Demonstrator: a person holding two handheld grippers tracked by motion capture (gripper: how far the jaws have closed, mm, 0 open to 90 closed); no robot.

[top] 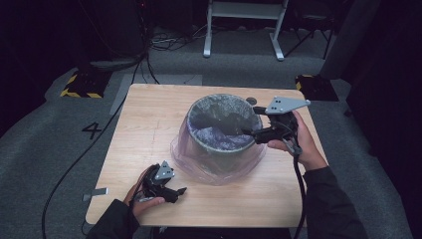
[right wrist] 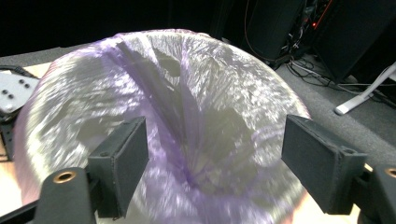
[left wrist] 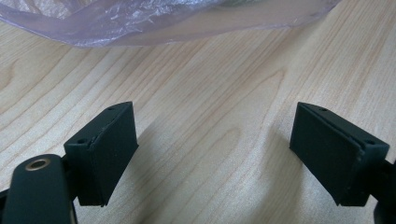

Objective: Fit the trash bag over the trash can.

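Note:
A round grey bin (top: 221,127) stands right of centre on the wooden table (top: 144,129). A thin purple plastic bag (top: 219,172) lines it, drapes over the rim and spreads on the wood around its base. My right gripper (top: 250,121) hovers at the bin's right rim, pointing left over the opening. In the right gripper view its jaws (right wrist: 215,144) stand open, with the crinkled bag (right wrist: 187,93) beyond them and nothing between the pads. My left gripper (top: 179,191) rests low near the table's front left, open (left wrist: 215,126) over bare wood, short of the bag's edge (left wrist: 154,18).
A small metal bracket (top: 95,193) sticks out from the table's front left edge. On the floor behind are cables (top: 149,55), white stand legs (top: 244,30) and yellow-black striped blocks (top: 82,87). Bare wood lies left of the bin and along the front.

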